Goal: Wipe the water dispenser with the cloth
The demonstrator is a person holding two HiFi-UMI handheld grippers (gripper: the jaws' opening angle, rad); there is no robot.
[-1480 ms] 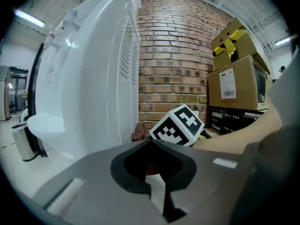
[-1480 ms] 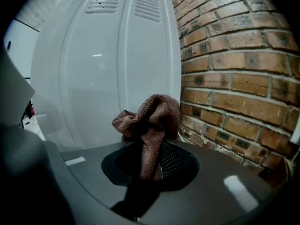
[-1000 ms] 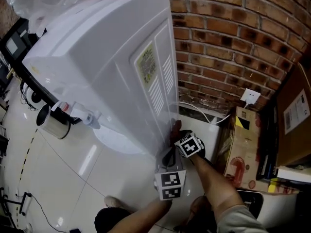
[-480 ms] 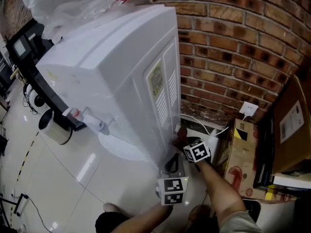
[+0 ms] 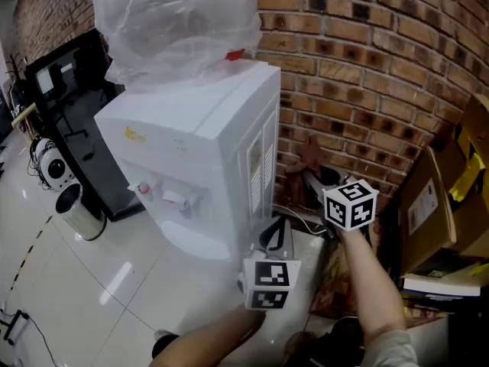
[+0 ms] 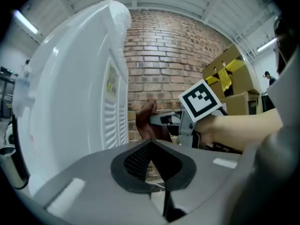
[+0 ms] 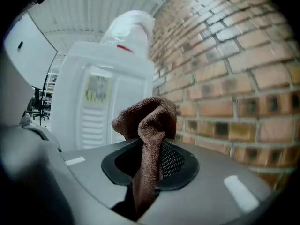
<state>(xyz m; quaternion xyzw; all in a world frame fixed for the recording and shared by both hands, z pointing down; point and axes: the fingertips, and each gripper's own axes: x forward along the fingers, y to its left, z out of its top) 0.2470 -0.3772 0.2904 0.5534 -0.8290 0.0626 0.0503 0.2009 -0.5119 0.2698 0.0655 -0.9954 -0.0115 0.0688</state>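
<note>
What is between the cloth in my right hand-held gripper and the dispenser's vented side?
Nothing visible. The brown terry cloth, clamped in the right hand-held gripper, faces the vented side of the white plastic water dispenser with only open air between them.

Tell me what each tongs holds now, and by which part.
The right tongs pinch the brown cloth at a fold, with a bunch standing beyond the tips. The left tongs are shut on nothing.

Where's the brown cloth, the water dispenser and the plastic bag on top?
brown cloth (image 7: 150,116), right gripper view, bunched top fold.
water dispenser (image 5: 191,119), head view, white top panel.
plastic bag (image 5: 179,21), head view, its middle.
</note>
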